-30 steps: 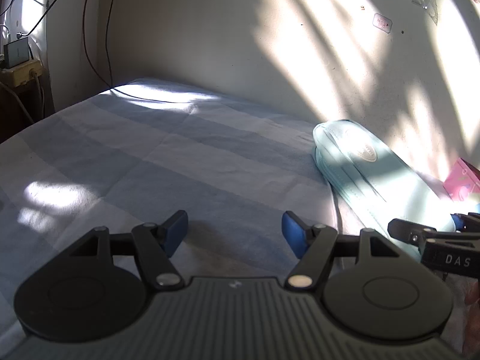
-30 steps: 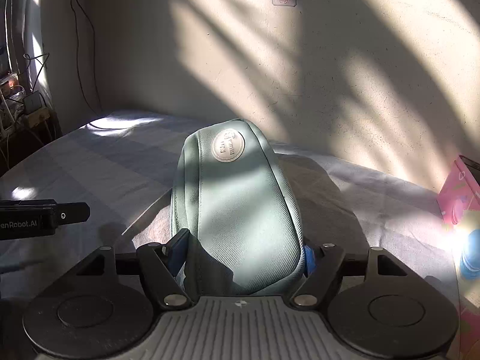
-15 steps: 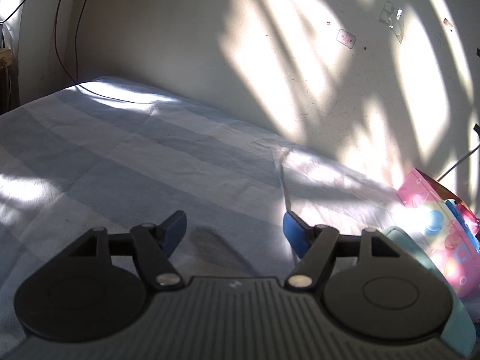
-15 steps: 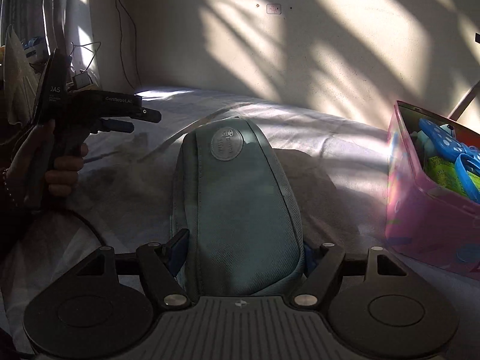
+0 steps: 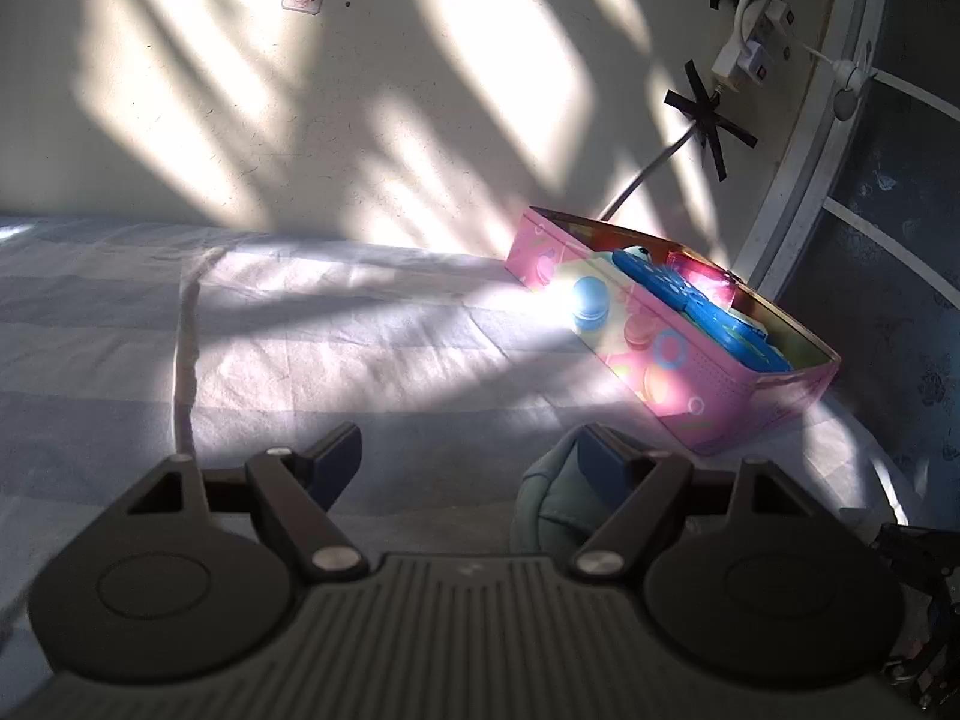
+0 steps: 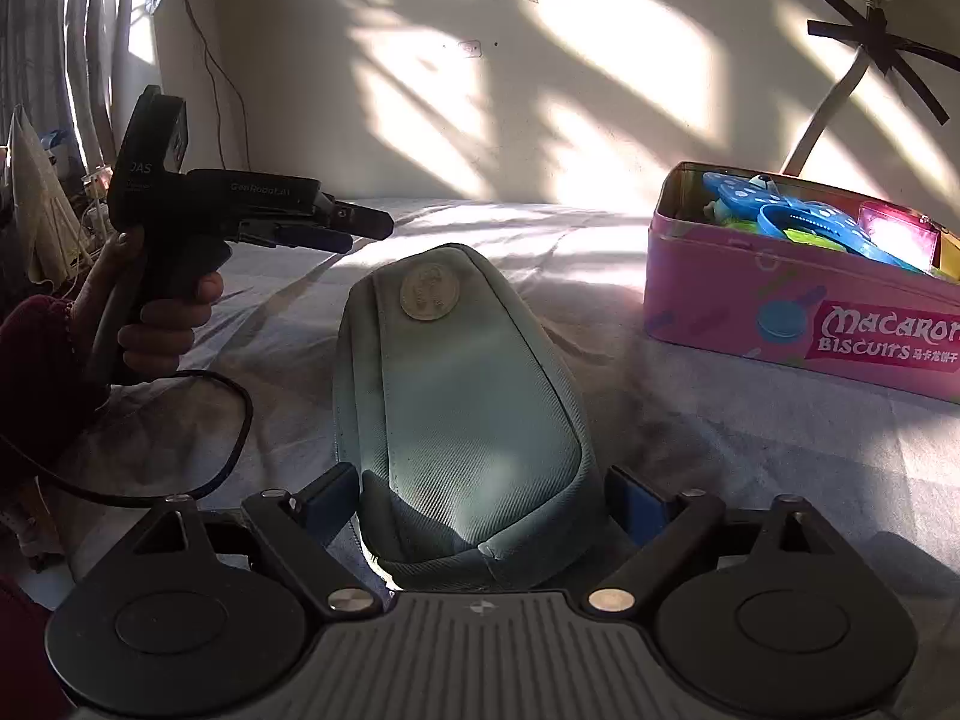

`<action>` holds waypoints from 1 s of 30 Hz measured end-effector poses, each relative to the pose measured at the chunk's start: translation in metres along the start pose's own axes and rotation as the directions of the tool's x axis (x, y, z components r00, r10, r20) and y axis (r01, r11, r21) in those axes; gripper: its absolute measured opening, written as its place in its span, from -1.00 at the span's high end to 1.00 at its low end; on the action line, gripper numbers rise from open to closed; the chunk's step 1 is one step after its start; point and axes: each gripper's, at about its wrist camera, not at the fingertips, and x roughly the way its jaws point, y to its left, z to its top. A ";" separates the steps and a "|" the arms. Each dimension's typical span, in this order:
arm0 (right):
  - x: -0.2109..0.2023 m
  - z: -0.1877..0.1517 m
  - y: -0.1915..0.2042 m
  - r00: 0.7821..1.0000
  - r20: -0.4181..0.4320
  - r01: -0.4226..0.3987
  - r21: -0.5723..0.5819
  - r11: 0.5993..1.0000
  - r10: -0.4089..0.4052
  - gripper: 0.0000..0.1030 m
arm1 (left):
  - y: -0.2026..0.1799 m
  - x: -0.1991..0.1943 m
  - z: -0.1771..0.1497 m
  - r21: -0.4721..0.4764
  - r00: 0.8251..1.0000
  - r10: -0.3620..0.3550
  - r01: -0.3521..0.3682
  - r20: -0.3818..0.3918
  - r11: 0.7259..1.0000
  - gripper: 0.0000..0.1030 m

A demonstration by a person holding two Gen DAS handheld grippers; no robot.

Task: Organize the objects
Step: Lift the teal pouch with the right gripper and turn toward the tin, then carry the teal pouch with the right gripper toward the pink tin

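Note:
A pale green zip pouch [image 6: 462, 396] with a round badge lies on the bed sheet. My right gripper [image 6: 480, 504] is shut on its near end, one blue pad on each side. A corner of the pouch [image 5: 552, 510] shows in the left wrist view behind my left gripper's right finger. My left gripper [image 5: 468, 459] is open and empty above the sheet; it also shows in the right wrist view [image 6: 354, 228], held up left of the pouch. A pink biscuit tin [image 6: 798, 312] with blue toys inside stands at the right, and shows in the left wrist view [image 5: 666, 354].
The striped bed sheet [image 5: 300, 324] runs back to a sunlit wall [image 5: 300, 90]. A taped cable and power strip [image 5: 744, 42] hang on the wall above the tin. A black cable [image 6: 228, 438] loops on the sheet at the left.
My left gripper has swung to the right, from the bed's left side to facing the pink tin. My right gripper has carried the pouch to the right, nearer the tin.

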 end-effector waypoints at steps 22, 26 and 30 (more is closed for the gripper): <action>-0.053 -0.038 -0.068 0.990 0.069 0.114 0.154 0.981 -0.126 -0.49 | -0.125 0.029 -0.036 0.109 0.991 -0.001 0.016 -0.135 0.994 -0.12; -0.073 -0.055 -0.101 0.969 0.071 0.209 0.276 0.938 -0.237 -0.29 | -0.167 0.040 -0.041 0.158 0.988 0.008 0.016 -0.152 0.987 -0.13; -0.087 -0.067 -0.119 0.951 0.078 0.255 0.344 0.904 -0.298 -0.33 | -0.194 0.049 -0.043 0.192 0.987 0.024 0.007 -0.160 0.981 -0.13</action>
